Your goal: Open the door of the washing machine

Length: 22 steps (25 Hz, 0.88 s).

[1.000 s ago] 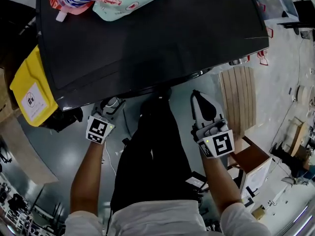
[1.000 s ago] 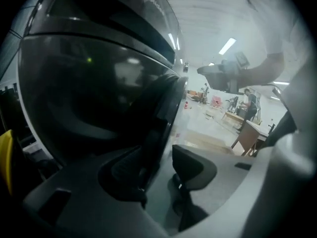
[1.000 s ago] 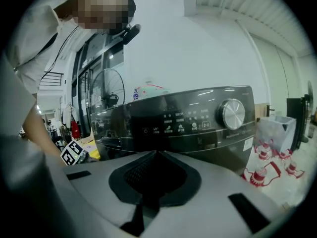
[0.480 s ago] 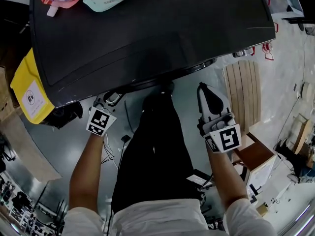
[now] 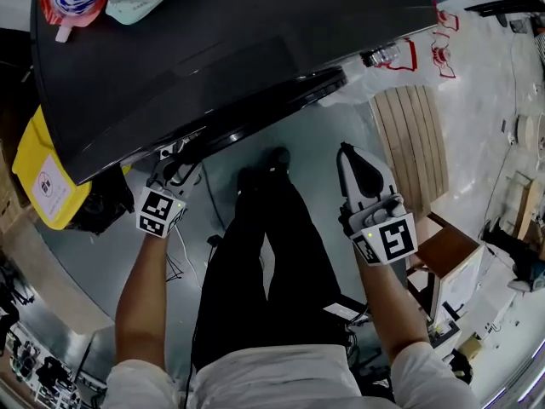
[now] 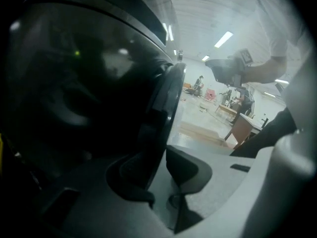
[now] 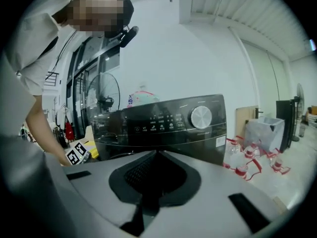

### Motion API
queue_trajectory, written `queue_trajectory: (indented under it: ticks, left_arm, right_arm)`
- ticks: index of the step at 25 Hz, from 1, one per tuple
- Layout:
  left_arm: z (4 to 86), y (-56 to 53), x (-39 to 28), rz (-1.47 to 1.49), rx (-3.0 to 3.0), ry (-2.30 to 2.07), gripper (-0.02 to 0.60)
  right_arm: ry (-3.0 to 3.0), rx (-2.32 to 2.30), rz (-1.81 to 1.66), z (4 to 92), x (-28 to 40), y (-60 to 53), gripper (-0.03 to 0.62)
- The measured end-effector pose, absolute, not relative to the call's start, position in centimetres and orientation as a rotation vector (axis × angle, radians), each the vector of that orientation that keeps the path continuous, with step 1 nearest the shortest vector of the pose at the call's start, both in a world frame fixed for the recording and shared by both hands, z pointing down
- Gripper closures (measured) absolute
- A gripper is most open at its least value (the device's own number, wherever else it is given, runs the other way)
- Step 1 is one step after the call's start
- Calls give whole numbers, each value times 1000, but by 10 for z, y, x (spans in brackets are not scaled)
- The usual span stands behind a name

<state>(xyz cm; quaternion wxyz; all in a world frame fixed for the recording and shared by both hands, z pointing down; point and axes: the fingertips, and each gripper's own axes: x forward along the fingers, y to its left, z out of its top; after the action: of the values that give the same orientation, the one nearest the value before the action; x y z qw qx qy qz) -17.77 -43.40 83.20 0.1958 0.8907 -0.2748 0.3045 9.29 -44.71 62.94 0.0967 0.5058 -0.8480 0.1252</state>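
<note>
Door-pull step, I reckon: left gripper [image 6: 157, 168] has its 2 jaws pinched on the door [image 6: 166, 98] rim, at the washing machine [image 5: 238, 41] front edge. Right gripper [image 7: 154, 182] closed, empty. Next: swing it outward.

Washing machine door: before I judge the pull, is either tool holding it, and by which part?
The left tool grips the door by its rim; the right tool, shut, holds nothing.
</note>
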Motion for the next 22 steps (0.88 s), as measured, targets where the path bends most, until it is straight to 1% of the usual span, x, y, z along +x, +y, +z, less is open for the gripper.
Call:
queue_trajectory:
  ticks: [5,10,17,22]
  left_arm:
    - [833,-379,-153,752,2438,-820,477]
    - [832,-313,-106,691,2331,-929,477]
    - [834,-232,-14,637,2202,-989,468]
    - [833,-195,58,534,2107,-1066,462]
  right_arm:
    - [-2466,1517,317,618,121,-409,560]
    - [-2436,1569,339,620,157,-364,560]
    - [-2407,1740,296,603,227,-307,560]
    - [-2358,1782,288,596,263,-256,560]
